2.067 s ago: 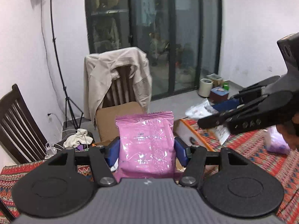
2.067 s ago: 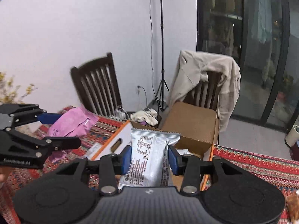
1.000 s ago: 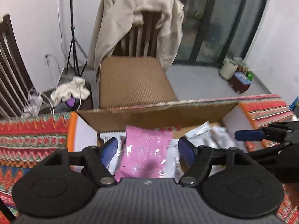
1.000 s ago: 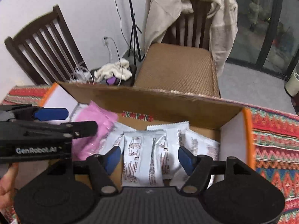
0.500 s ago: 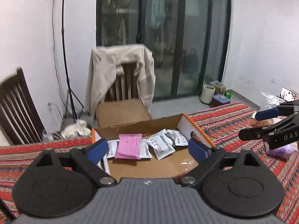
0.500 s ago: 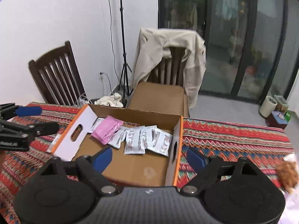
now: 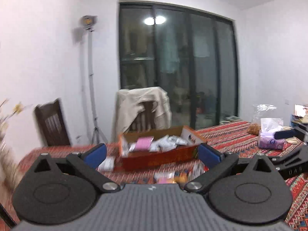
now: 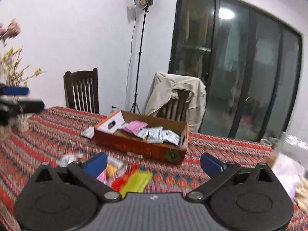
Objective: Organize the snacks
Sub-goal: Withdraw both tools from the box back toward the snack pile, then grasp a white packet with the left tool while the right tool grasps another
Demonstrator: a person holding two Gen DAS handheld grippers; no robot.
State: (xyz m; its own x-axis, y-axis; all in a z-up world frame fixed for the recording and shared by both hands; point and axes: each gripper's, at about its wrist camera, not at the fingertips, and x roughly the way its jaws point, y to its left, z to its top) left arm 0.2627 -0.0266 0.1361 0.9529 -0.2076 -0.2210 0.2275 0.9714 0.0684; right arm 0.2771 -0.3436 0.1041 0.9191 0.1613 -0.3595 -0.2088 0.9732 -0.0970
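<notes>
Both grippers held above the patterned tablecloth [image 8: 48,129], well back from the cardboard box [image 8: 138,146].

Left gripper [image 7: 152,154]: jaws spread wide, nothing between the blue pads. Right gripper [image 8: 153,163]: jaws likewise spread wide, holding nothing.

Box contents, right wrist view: one pink packet [image 8: 135,125] toward the box's left end; beside it a row of silver packets [image 8: 156,134], at least four, overlapping, exact count uncertain. One more silver packet [image 8: 87,131] lies on the cloth just outside the box's left end.

Loose snacks on the cloth in front of the box, near the right gripper: one yellow-green packet [image 8: 137,180], one red item [image 8: 119,182], one orange-and-white packet [image 8: 111,168], one whitish packet [image 8: 67,158]. All blurred; the count may be short.

Two chairs behind the table: one bare dark wooden chair [image 8: 81,91], one draped with a beige jacket [image 8: 173,94]. One light stand [image 8: 139,57] between them. One tissue pack [image 7: 271,137] on the cloth's right side in the left wrist view.
</notes>
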